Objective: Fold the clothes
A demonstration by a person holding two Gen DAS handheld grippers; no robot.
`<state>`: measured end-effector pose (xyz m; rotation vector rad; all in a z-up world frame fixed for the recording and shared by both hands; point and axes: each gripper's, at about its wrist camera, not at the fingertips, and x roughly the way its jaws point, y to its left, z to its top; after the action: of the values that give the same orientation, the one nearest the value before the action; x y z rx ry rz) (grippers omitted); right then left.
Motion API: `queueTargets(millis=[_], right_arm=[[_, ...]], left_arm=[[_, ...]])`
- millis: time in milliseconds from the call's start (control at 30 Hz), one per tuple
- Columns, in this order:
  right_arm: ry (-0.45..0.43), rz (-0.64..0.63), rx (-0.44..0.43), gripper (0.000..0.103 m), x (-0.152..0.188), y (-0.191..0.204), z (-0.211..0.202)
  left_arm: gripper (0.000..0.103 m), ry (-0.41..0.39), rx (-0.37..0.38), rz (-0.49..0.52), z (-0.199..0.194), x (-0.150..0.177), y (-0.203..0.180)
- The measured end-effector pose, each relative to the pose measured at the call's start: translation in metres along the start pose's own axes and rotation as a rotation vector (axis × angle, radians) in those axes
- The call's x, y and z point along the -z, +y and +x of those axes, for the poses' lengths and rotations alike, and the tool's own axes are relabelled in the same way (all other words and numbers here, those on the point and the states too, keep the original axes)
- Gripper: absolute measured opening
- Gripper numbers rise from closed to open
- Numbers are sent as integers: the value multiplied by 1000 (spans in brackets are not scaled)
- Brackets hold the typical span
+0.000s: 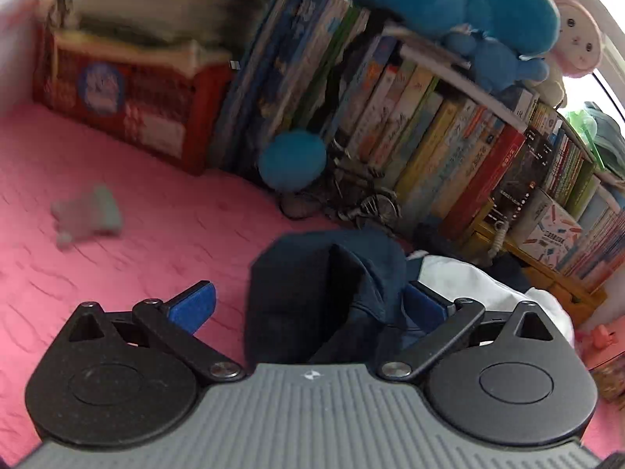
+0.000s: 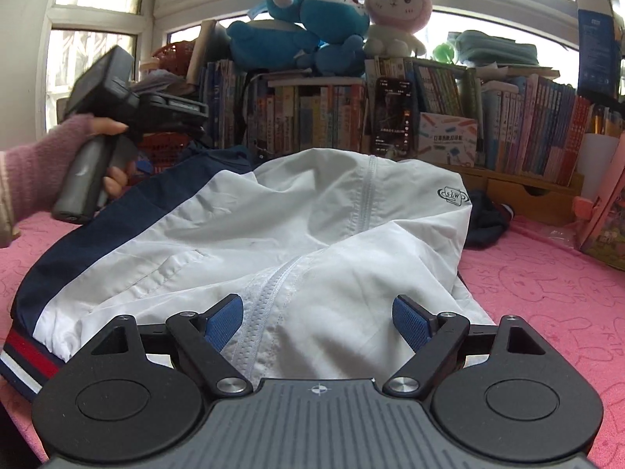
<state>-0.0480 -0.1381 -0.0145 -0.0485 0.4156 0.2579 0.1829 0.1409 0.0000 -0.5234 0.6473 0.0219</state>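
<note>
A white zip jacket (image 2: 312, 215) with navy side panels and a red-and-white striped hem (image 2: 27, 355) lies spread on the pink mat (image 2: 547, 293). My right gripper (image 2: 318, 322) hovers open just over its near edge, one blue pad on either side of the zipper. In the left wrist view a navy sleeve (image 1: 312, 293) lies bunched between the pads of my left gripper (image 1: 308, 305). The right pad is against the cloth, the left pad stands clear of it, so the jaws are open. A hand in a pink sleeve (image 2: 35, 164) holds that gripper's handle (image 2: 84, 179) at the jacket's far left.
A low shelf of books (image 2: 332, 117) runs along the back, with blue plush toys (image 2: 304, 27) and a pink rabbit plush (image 2: 394, 11) on top. A phone (image 2: 392, 117) stands against the books. A red box (image 1: 129, 109) and a small grey toy (image 1: 88, 215) sit at the left.
</note>
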Motion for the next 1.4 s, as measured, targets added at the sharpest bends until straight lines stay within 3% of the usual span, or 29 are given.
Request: queueTargets(millis=[33,67,100,167,233,300,333,433,500,667,833,867,967,1033,1100,1200,1267,1300,1400], right_arm=[[-3,10,-2,84,1,-2,-3],[-9,21,2,84,1,-6,-7],[-18,39,14,84,1,-12,-10],[-45,90,56,84,-3,-28,-18],[-73,158,90,84,-8,-49,-25],[-98,217,105,84,-16,-69,-31],[-106,242,101,84,-21,-77,-33],[-128,278,52,86,-37,-94,-35],[-128,254,9,92,-50,-95,-30],[-87,6,-119,99,-89,-50,10],[74,-173,-199,98,-99,2,86],[110,-183,-188,91,-98,7,99],[202,-138,-128,29,-91,2,128],[228,-20,-111,21,-85,-20,131],[251,119,-123,18,-72,-52,125],[261,240,-96,16,-49,-87,111],[261,271,-72,14,-35,-96,102],[260,276,-68,14,-29,-97,98],[243,259,-52,14,-17,-92,91]], left_arm=[[73,29,48,-28,8,3,1],[62,27,85,30,6,13,-8],[52,5,114,144,-2,25,-21],[46,-38,173,371,-19,51,-48],[46,-60,259,587,-38,79,-73],[48,-2,396,780,-59,116,-94],[48,24,430,874,-67,135,-102],[49,84,456,1116,-79,192,-116],[49,120,458,1160,-77,211,-116],[50,108,439,1173,-79,226,-111],[50,72,417,1173,-77,225,-117],[50,72,418,1168,-77,225,-116],[53,91,443,1128,-79,218,-111],[57,118,504,1041,-84,203,-98],[76,124,582,900,-94,180,-79],[86,103,655,671,-105,142,-54],[96,39,621,513,-103,112,-44],[102,5,566,461,-97,98,-43],[103,-40,356,372,-65,66,-51]])
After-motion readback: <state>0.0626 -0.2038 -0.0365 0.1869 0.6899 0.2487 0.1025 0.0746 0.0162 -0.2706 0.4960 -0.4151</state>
